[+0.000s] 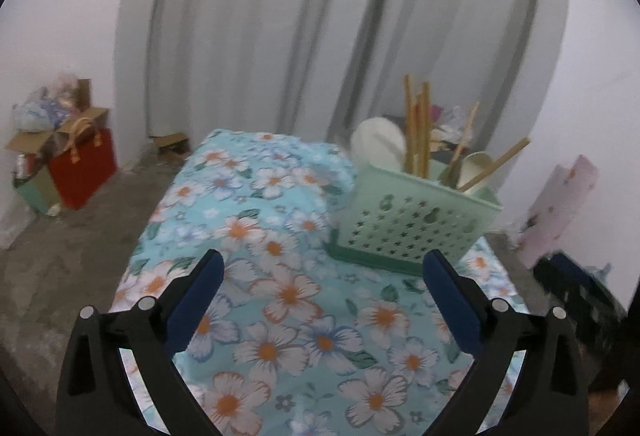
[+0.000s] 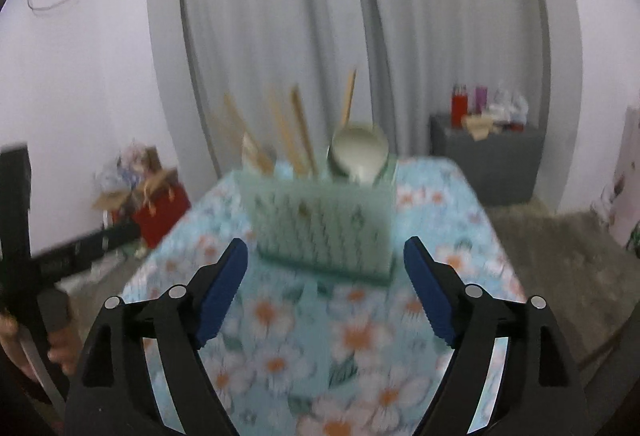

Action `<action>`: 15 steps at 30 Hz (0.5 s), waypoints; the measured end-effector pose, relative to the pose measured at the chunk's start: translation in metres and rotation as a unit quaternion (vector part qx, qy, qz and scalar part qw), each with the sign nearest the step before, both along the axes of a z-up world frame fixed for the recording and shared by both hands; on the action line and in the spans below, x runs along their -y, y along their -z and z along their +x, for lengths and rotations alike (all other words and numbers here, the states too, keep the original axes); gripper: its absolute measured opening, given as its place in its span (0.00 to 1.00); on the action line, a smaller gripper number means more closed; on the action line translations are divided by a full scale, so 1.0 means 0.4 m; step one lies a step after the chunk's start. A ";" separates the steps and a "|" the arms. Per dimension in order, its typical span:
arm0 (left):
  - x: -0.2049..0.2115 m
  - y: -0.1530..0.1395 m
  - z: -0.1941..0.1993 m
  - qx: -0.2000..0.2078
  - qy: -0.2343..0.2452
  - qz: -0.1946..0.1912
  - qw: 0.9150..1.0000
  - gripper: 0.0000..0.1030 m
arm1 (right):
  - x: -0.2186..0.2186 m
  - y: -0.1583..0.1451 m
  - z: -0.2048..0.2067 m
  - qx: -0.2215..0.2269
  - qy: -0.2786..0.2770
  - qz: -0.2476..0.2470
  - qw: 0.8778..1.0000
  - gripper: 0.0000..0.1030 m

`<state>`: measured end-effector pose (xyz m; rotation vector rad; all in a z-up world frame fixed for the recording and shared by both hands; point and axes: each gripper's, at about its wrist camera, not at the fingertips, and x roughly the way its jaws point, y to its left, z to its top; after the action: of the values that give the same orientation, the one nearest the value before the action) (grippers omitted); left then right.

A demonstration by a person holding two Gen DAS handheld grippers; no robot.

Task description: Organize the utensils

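Left tool (image 1: 322, 268): fingers spread wide, nothing between the blue pads (image 1: 198, 296), touching nothing. It hangs over the floral cloth (image 1: 280, 288) on the bench, near side of the caddy (image 1: 416, 224); caddy sits ahead and to its right, just past the right fingertip, apart from it.

Right tool (image 2: 326, 258): also spread, slightly narrower than left, empty, no contact. It points straight at the caddy (image 2: 324, 228), which stands just beyond the fingertips, centred between them. This view is blurred.

Caddy: green, perforated, upright on the cloth. Inside, standing on end: wooden chopsticks (image 1: 418, 128), wooden-handled utensils leaning right, a pale ladle (image 2: 360, 152), a white spoon (image 1: 378, 144) at its left end.

Left of the caddy in the right wrist view: a hand (image 2: 60, 344) gripping the other tool's black handle.
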<state>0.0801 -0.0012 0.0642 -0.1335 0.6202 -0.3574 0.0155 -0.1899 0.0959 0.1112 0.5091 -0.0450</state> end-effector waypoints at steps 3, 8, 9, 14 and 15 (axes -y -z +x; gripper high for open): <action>0.010 0.005 -0.006 0.000 -0.022 0.024 0.999 0.95 | -0.023 0.028 -0.008 -0.020 0.002 -0.006 1.000 0.81; 0.049 0.021 -0.018 0.014 -0.067 0.123 0.990 0.95 | -0.033 0.055 -0.021 -0.044 0.014 -0.013 0.999 0.85; 0.054 0.024 -0.018 0.013 -0.068 0.133 0.989 0.95 | -0.034 0.059 -0.022 -0.049 0.018 -0.014 0.999 0.86; 0.061 0.038 -0.018 -0.006 -0.066 0.154 0.986 0.95 | -0.039 0.076 -0.044 -0.060 0.036 -0.027 0.997 0.90; 0.060 0.039 -0.018 -0.006 -0.068 0.156 0.985 0.95 | -0.038 0.076 -0.048 -0.060 0.040 -0.030 0.997 0.91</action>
<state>0.0727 -0.0252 0.0488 0.1212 0.6676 -0.1247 -0.0035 -0.1745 0.0657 0.0702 0.6235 -0.1464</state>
